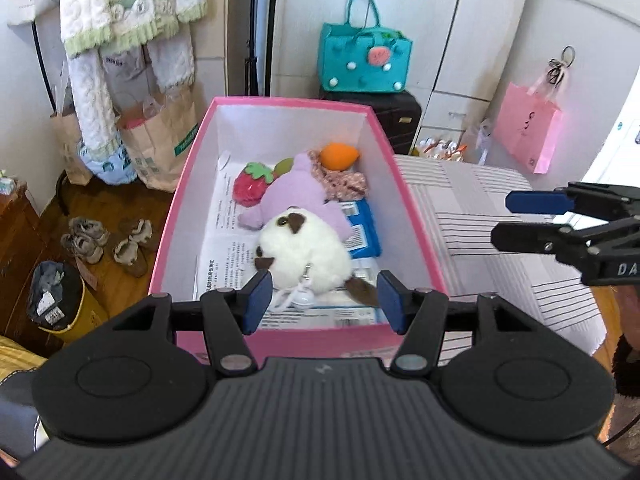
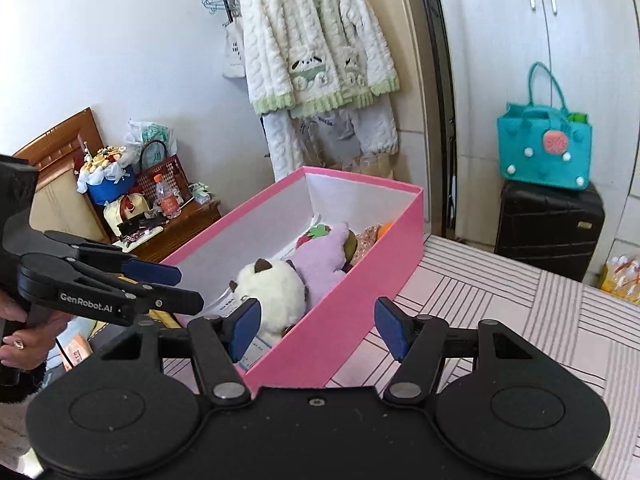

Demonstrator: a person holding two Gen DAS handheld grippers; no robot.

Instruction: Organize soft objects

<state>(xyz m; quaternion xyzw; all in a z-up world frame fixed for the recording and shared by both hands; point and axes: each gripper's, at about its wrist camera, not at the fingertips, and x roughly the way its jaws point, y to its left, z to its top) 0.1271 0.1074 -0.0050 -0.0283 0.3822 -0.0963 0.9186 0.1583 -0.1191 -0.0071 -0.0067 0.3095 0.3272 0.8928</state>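
A pink box (image 1: pixel 184 184) with white inner walls holds several soft toys: a white plush cat (image 1: pixel 304 248), a purple plush (image 1: pixel 296 192), a red strawberry (image 1: pixel 250 186), an orange plush (image 1: pixel 338 156) and a floral cloth (image 1: pixel 344 184). My left gripper (image 1: pixel 324 300) is open and empty, above the box's near end, just behind the cat. My right gripper (image 2: pixel 316 326) is open and empty, over the box's near right wall (image 2: pixel 360 280). The cat (image 2: pixel 272 292) and purple plush (image 2: pixel 320 260) also show in the right wrist view. Each gripper appears in the other's view: the right gripper (image 1: pixel 520 220), the left gripper (image 2: pixel 176 288).
The box sits on a striped bedspread (image 1: pixel 500 200). A teal felt bag (image 1: pixel 366 60) stands on a black suitcase (image 2: pixel 548 224). A pink paper bag (image 1: pixel 528 136) hangs on the wardrobe. Clothes (image 2: pixel 316 40) hang by the wall. Shoes (image 1: pixel 108 240) and a bin (image 1: pixel 60 300) are on the floor at left.
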